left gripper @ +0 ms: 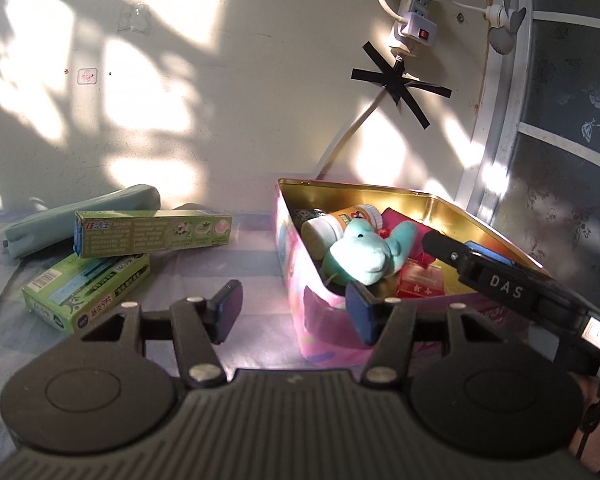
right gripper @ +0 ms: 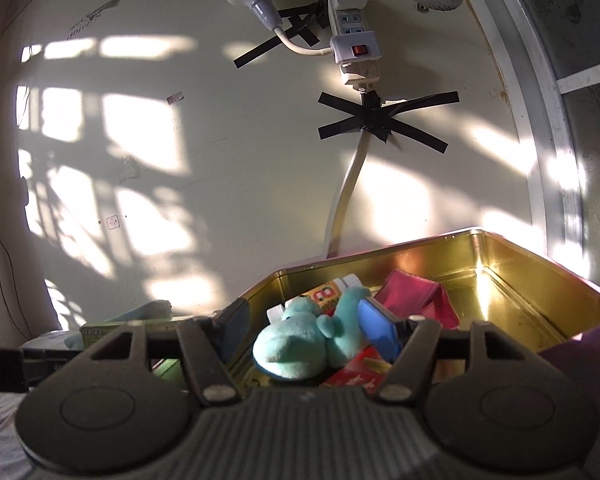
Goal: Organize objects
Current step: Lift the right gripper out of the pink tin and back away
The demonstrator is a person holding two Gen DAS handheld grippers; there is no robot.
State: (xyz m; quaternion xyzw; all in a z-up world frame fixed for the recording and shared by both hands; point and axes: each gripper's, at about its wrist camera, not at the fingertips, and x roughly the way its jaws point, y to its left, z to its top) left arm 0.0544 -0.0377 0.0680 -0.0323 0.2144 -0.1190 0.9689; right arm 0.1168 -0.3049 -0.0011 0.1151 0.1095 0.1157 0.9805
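Observation:
A pink tin (left gripper: 296, 256) with a gold inside stands open on the checked cloth. In it lie a teal plush toy (left gripper: 360, 252), a white-capped bottle (left gripper: 328, 228) and red boxes (left gripper: 420, 280). My left gripper (left gripper: 294, 314) is open just in front of the tin's near corner, nothing pressed between its pads. My right gripper (left gripper: 452, 246) reaches over the tin from the right. In the right wrist view the right gripper (right gripper: 308, 328) is open, and the plush toy (right gripper: 300, 340) lies loose in the tin (right gripper: 500, 280) between its fingers.
Two green toothpaste boxes (left gripper: 152, 232) (left gripper: 84, 292) and a teal pencil case (left gripper: 80, 216) lie left of the tin. The wall behind carries a taped power strip (left gripper: 414, 12) and cable. A window frame (left gripper: 500, 128) borders the right side.

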